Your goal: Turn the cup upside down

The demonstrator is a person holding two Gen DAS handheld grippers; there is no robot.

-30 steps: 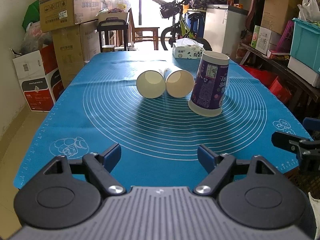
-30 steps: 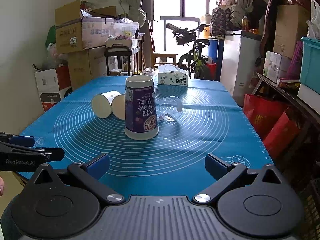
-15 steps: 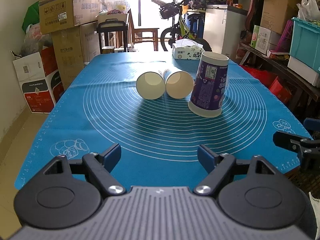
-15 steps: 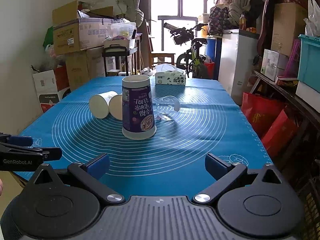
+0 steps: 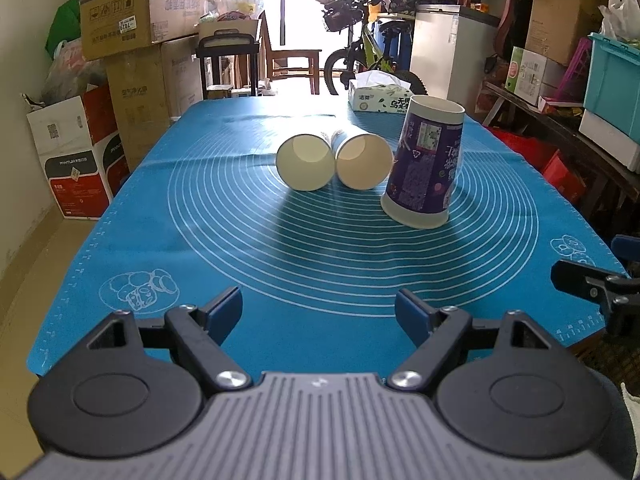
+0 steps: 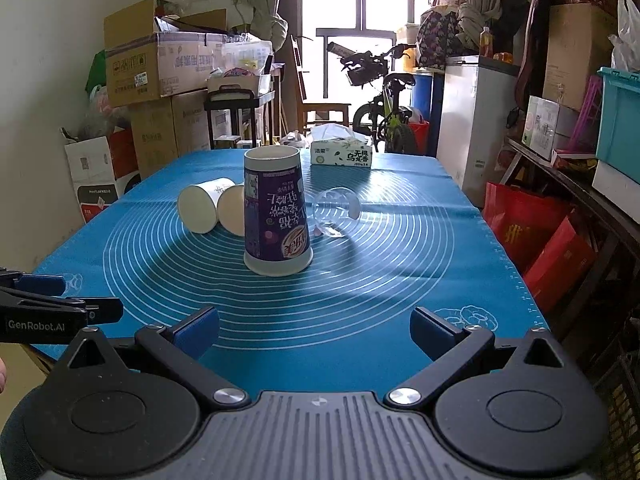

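Already mouth-down on the blue mat [image 6: 360,288], purple cup [image 6: 277,216]; left tongs [image 5: 318,307] and right tongs [image 6: 314,330] wide, empty

The mat [image 6: 400,264] covering the counter is bright blue, ringed with thin white concentric circles and small white doodles at its corners; the tall cup [image 6: 277,216] is purple with a white rim and pale printed lettering; two paper cups [image 5: 306,162] are cream; the tumbler [image 6: 335,212] is clear; both tongs [image 6: 314,330] are black, tipped with blue pads [image 6: 198,330].
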